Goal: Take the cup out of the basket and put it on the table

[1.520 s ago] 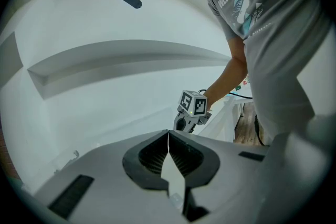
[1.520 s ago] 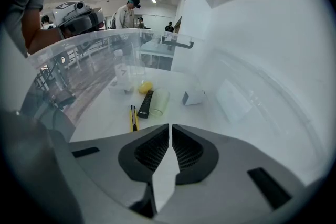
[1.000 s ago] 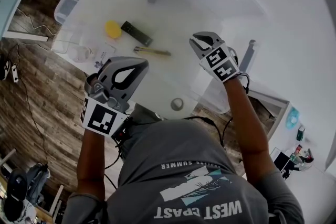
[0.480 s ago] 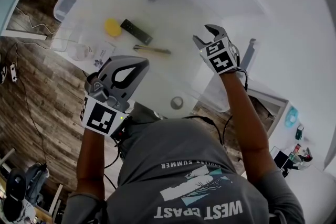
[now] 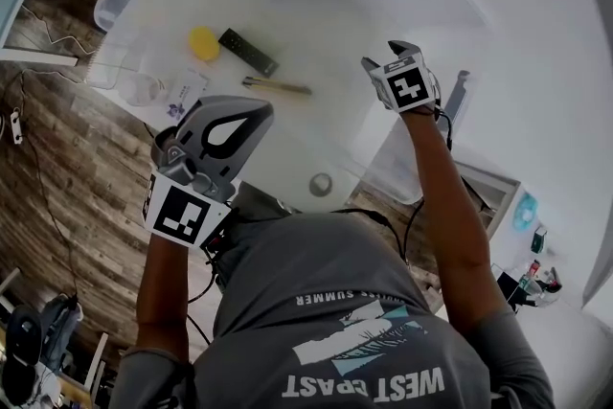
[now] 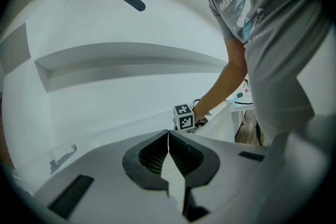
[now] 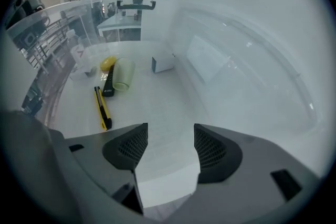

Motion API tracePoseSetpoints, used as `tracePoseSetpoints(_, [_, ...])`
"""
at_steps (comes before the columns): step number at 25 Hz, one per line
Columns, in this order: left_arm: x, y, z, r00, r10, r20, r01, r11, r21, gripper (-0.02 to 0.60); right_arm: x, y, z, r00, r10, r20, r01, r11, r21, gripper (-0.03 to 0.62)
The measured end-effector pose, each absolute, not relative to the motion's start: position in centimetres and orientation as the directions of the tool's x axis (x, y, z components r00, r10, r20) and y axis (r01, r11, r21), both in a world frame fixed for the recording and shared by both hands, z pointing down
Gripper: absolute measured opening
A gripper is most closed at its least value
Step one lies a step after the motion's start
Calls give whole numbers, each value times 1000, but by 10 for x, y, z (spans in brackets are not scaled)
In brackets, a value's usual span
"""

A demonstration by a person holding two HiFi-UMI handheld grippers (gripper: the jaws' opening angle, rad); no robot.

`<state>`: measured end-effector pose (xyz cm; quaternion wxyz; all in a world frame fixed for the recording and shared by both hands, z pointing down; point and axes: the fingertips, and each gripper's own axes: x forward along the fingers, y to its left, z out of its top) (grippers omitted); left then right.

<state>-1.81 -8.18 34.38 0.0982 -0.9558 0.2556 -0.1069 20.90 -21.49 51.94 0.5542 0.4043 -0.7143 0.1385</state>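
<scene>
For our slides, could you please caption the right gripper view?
Right gripper, jaws just opening with nothing between, over a white surface; utility knife, remote and tipped cup beyond.

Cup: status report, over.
Left gripper shut, empty. Right gripper jaws just opening, nothing between. Cup on its side on table, beside remote. Yellow knife nearer, not blocking.
</scene>
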Motion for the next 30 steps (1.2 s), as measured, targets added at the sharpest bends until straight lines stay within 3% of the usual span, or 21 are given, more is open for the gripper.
tracePoseSetpoints(6, [-21, -80, 340, 852, -509, 123, -473, -849, -237, 15, 229, -236, 536, 13, -382, 924, -729, 628, 270, 267])
tracePoseSetpoints(18, [-32, -92, 311, 858, -511, 51, -481, -834, -269, 15, 266, -237, 588, 148, -169, 975, -663, 714, 224, 260])
tracePoseSetpoints(19, [-35, -95, 309, 857, -512, 51, -482, -833, -271, 15, 266, -236, 592, 154, -157, 976, -652, 726, 220, 234])
tracePoseSetpoints(21, [-41, -100, 307, 854, -518, 47, -488, -830, -269, 15, 266, -234, 598, 163, -137, 977, -626, 752, 209, 71])
tracePoseSetpoints(22, [-43, -103, 307, 852, -521, 44, -493, -828, -267, 15, 265, -233, 600, 163, -128, 978, -615, 762, 202, 37])
tracePoseSetpoints(30, [-47, -108, 303, 848, -527, 56, -493, -823, -282, 15, 261, -213, 598, 181, -62, 982, -563, 812, 155, 31])
